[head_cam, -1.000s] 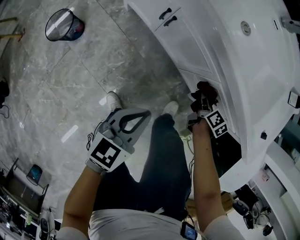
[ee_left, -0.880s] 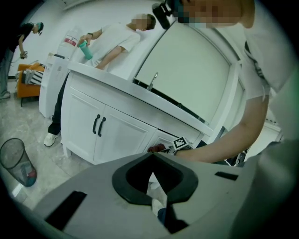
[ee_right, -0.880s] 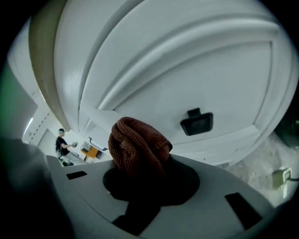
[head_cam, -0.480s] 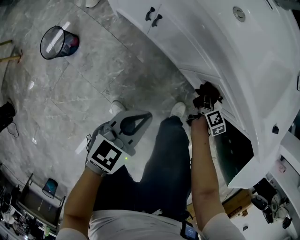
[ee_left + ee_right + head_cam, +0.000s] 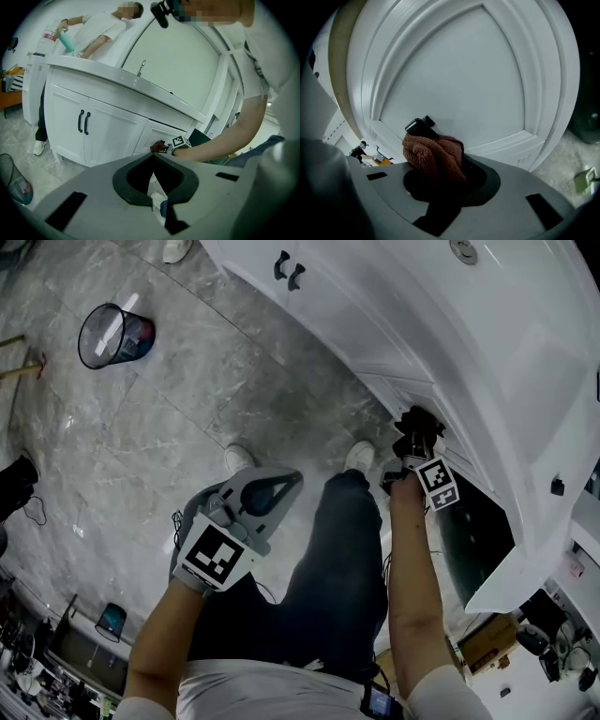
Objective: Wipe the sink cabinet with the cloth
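Observation:
My right gripper [image 5: 415, 434] is shut on a reddish-brown knitted cloth [image 5: 419, 420] and holds it against the front of the white sink cabinet [image 5: 375, 329], low down beside an open dark compartment. In the right gripper view the cloth [image 5: 433, 157] bunches out of the right gripper [image 5: 440, 165] and touches a white framed door panel [image 5: 454, 84]. A black handle-like piece [image 5: 418, 126] shows just behind the cloth. My left gripper [image 5: 298, 478] hangs over the floor, apart from the cabinet. It is shut with nothing in it, and the left gripper [image 5: 152, 156] faces the cabinet.
A wire waste bin [image 5: 114, 336] stands on the grey marble floor at the far left. Two black door handles [image 5: 288, 270] sit further along the cabinet. An open dark compartment [image 5: 473, 531] lies right of my right arm. Another person [image 5: 93, 33] stands at the counter's far end, near a faucet [image 5: 142, 68].
The head view has swung, so the cabinet and bin sit higher and further left. My right gripper keeps the cloth at the same spot on the cabinet front. The left gripper has barely moved.

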`<state>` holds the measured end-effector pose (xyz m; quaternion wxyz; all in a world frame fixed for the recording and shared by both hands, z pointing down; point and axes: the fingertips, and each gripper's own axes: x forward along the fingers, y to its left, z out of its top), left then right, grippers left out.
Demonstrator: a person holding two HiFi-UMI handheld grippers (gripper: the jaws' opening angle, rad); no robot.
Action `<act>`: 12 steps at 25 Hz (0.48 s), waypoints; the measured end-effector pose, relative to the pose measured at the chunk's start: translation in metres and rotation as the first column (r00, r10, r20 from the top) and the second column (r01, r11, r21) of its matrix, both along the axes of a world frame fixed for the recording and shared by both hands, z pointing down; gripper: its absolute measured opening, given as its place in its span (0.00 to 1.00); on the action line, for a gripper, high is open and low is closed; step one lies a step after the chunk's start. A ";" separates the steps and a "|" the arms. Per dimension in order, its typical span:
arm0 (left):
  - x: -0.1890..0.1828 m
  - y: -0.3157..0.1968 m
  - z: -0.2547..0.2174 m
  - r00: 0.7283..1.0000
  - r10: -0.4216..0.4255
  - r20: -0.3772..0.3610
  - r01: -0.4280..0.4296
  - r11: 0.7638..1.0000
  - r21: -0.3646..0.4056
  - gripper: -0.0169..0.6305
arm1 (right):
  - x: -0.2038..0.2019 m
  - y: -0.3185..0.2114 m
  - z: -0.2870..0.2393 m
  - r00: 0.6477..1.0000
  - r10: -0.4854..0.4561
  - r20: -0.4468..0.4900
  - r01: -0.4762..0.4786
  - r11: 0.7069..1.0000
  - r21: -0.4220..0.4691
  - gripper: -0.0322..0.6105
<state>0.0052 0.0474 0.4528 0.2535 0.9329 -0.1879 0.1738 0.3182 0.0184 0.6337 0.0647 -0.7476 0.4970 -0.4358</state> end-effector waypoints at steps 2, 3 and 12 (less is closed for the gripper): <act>0.004 0.003 -0.001 1.000 0.007 0.002 -0.007 1.000 -0.003 0.04 | 0.005 0.005 0.000 1.000 -0.017 -0.016 0.017 0.999 -0.028 0.19; 0.007 0.004 -0.002 1.000 0.008 -0.001 -0.008 1.000 -0.005 0.04 | 0.008 0.007 -0.001 0.999 -0.030 -0.027 0.028 0.999 -0.042 0.19; 0.018 0.009 -0.009 1.000 0.006 -0.012 -0.006 1.000 -0.006 0.04 | 0.023 0.020 -0.009 0.963 -0.215 -0.161 0.177 0.960 -0.219 0.19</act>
